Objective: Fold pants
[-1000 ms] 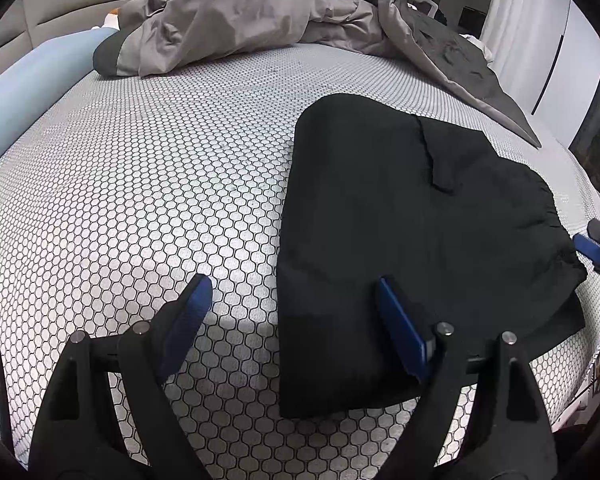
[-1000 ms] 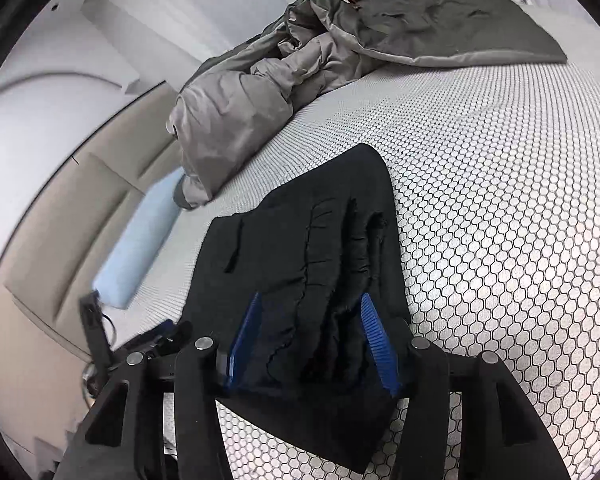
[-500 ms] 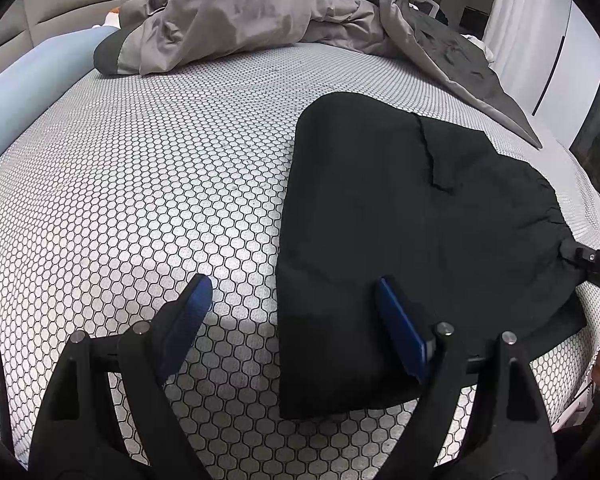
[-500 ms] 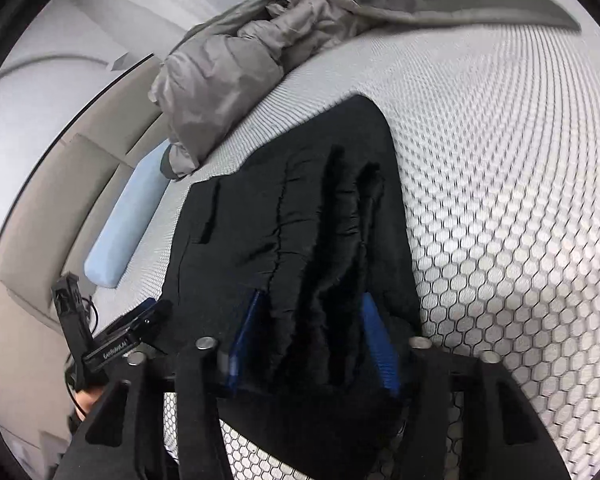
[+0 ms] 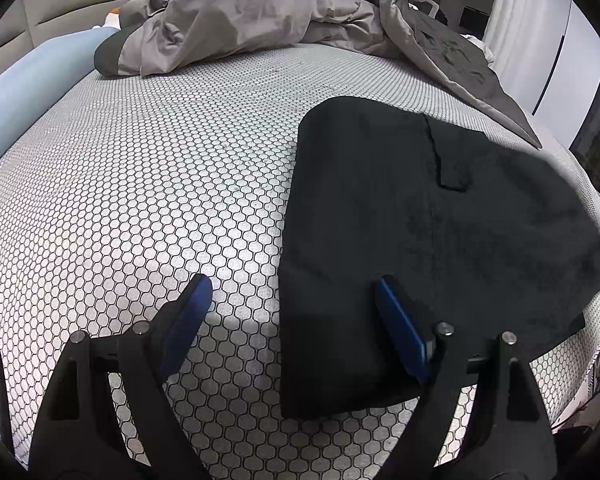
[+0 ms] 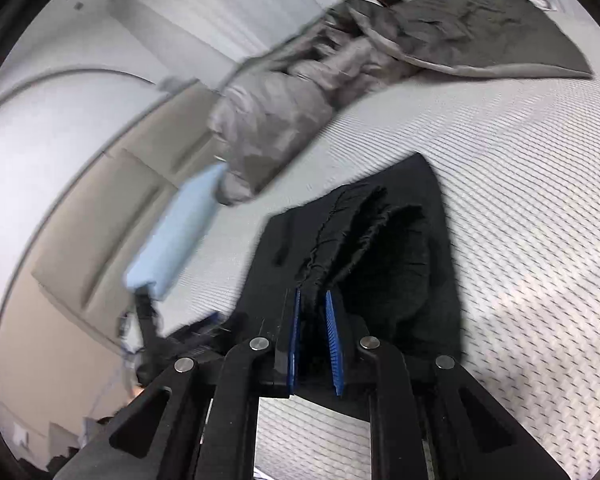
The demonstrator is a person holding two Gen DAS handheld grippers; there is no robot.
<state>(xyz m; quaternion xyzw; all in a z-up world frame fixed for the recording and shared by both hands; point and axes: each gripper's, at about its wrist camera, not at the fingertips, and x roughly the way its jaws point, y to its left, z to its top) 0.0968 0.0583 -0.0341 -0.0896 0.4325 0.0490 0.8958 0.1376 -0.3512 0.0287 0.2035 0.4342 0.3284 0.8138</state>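
The pants (image 5: pixel 420 240) lie partly folded on the bed (image 5: pixel 140 200); the right gripper (image 6: pixel 316 308) is clenched on their gathered waistband, the left gripper (image 5: pixel 292 300) released, and further folding remains.

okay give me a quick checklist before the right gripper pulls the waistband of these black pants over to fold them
1. Right gripper clamped on the gathered waistband of the black fabric pants: ok.
2. Left gripper open, nothing between its fingers: ok.
3. Left gripper pinning the pants' near edge: not ok, it is not gripping them.
4. White hexagon-patterned bed sheet bare beside the pants: ok.
5. Rumpled grey duvet apart from the pants: ok.
6. All waistband layers caught: cannot tell.
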